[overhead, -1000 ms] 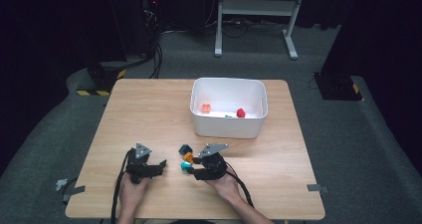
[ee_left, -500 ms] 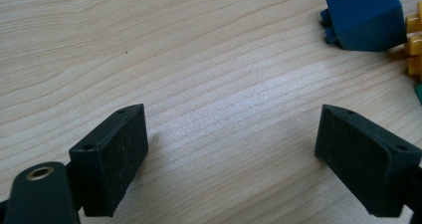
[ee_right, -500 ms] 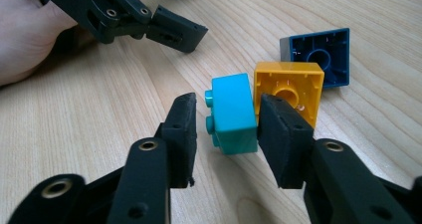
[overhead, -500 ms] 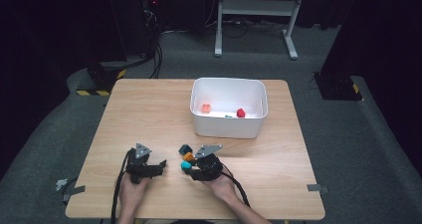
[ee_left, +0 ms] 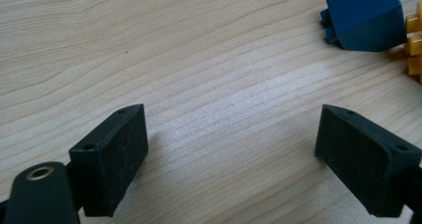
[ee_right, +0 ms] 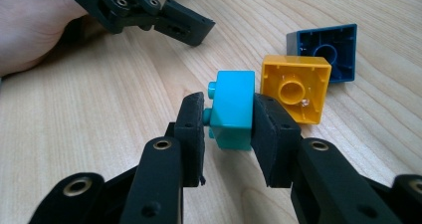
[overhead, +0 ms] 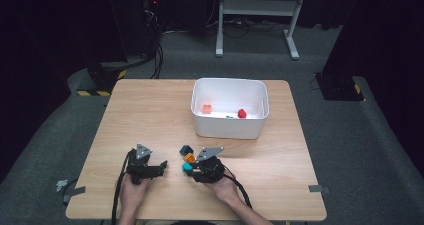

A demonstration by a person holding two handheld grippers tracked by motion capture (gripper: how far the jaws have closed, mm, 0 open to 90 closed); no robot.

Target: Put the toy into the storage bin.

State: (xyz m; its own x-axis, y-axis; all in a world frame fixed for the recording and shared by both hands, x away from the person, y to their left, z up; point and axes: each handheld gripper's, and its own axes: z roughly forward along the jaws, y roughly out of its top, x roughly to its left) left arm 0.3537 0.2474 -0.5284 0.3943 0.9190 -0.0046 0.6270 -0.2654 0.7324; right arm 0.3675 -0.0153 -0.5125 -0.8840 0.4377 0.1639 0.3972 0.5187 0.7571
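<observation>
In the right gripper view my right gripper [ee_right: 229, 119] is shut on a teal brick [ee_right: 231, 109] just above the wood. An orange brick [ee_right: 296, 87] lies on its side right behind it, and a dark blue brick [ee_right: 328, 50] lies farther back. The high view shows the right gripper [overhead: 192, 167] holding the teal brick [overhead: 186, 167] beside the orange brick [overhead: 189, 158] and the blue brick [overhead: 186, 149]. My left gripper [overhead: 161, 166] rests open at the near left of the table. Its jaws stand wide apart over bare wood [ee_left: 234, 149], with the blue brick [ee_left: 366, 17] at the upper right.
A white bin [overhead: 260, 127] stands past the bricks on the wooden table [overhead: 140, 115], holding an orange brick [overhead: 206, 108], a red brick [overhead: 242, 113] and a small green piece. Dark floor, cables and a metal stand leg surround the table.
The right gripper has moved left toward the loose bricks and now holds the teal brick. The left gripper has stayed where it was.
</observation>
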